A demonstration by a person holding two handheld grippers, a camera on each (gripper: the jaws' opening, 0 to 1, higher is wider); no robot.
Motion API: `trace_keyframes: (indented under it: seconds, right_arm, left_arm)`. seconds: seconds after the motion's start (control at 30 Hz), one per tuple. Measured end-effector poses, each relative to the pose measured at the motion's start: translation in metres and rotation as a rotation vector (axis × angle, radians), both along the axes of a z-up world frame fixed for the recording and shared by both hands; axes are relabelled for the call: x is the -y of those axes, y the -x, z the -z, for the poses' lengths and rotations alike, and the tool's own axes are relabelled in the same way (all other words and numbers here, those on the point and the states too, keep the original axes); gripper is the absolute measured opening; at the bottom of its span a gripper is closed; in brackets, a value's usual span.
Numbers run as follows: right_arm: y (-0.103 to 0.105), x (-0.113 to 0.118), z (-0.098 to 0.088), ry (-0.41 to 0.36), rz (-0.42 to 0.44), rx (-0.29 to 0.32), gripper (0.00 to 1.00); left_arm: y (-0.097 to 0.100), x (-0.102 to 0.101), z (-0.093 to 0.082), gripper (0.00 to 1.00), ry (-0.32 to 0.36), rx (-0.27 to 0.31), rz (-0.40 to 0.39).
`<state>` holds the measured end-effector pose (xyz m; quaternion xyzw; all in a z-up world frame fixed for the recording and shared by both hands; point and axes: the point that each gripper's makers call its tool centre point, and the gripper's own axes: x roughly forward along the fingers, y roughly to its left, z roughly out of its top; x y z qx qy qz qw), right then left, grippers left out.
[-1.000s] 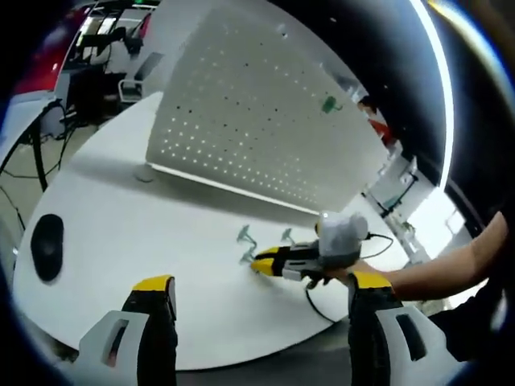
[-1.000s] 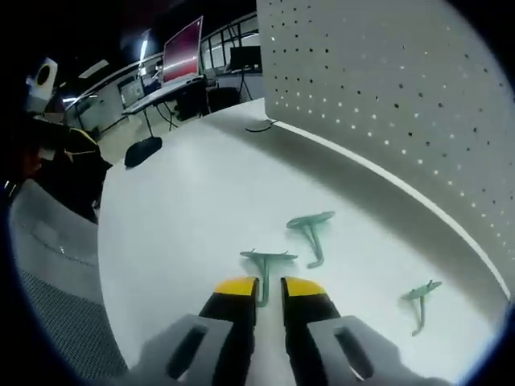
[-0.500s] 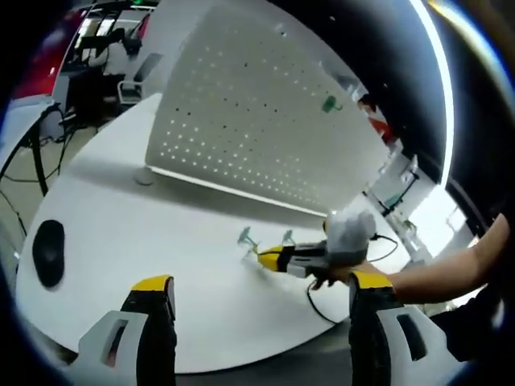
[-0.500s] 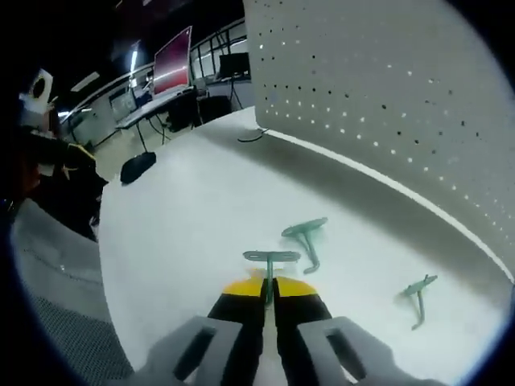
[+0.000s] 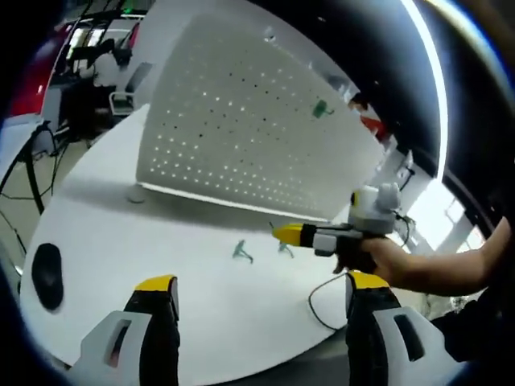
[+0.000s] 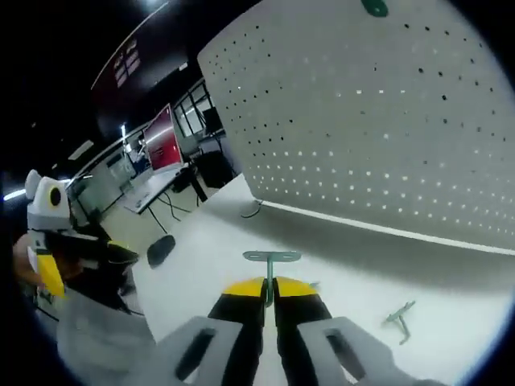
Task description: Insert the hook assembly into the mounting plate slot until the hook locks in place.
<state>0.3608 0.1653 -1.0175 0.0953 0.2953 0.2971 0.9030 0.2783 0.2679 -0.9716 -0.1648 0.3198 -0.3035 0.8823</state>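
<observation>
The white pegboard mounting plate [image 5: 233, 129] [image 6: 386, 137] stands upright on the white table, with one green hook [image 5: 322, 108] [image 6: 374, 8] mounted high on it. My right gripper [image 6: 269, 287] is shut on a green hook [image 6: 271, 260], held in the air with its flat head up and facing the plate. In the left gripper view this right gripper [image 5: 299, 235] hovers above the table, in a person's hand. Two more green hooks [image 5: 241, 252] [image 5: 284, 248] lie on the table below it; one such hook [image 6: 400, 319] lies near the plate's foot. My left gripper [image 5: 261, 283] stands open and holds nothing.
A black mouse [image 5: 47, 273] [image 6: 161, 249] lies at the table's near left edge. A thin black cable [image 5: 322, 299] loops on the table by the person's forearm. The left gripper [image 6: 48, 241] shows at the left of the right gripper view. Desks and a red monitor [image 6: 161, 137] stand beyond.
My right gripper has shut on a green hook, lifted it off the table and swung up toward the pegboard. The left gripper has stayed open, nearly still.
</observation>
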Motion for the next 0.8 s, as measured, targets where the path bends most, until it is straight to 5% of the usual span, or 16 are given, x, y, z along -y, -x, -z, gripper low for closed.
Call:
trace_keyframes:
  seconds: [0.17, 0.4, 0.5, 0.57, 0.8]
  right_arm:
    - [0.015, -0.003, -0.015, -0.063, -0.038, -0.039, 0.00]
    - [0.042, -0.017, -0.040, -0.278, -0.081, -0.168, 0.00]
    - [0.046, -0.019, -0.051, -0.340, -0.080, -0.155, 0.00]
    - [0.049, -0.020, -0.053, -0.383, -0.073, -0.198, 0.00]
    - [0.058, -0.023, -0.067, -0.492, -0.075, -0.257, 0.00]
  left_arm:
    - [-0.009, 0.009, -0.008, 0.84, -0.039, 0.044, 0.046]
    - [-0.020, 0.019, -0.021, 0.82, -0.061, 0.093, 0.095]
    - [-0.022, 0.025, -0.022, 0.79, -0.071, 0.092, 0.133]
    - [-0.024, 0.029, -0.023, 0.78, -0.074, 0.107, 0.145]
    - [-0.033, 0.046, -0.033, 0.63, -0.051, 0.158, 0.202]
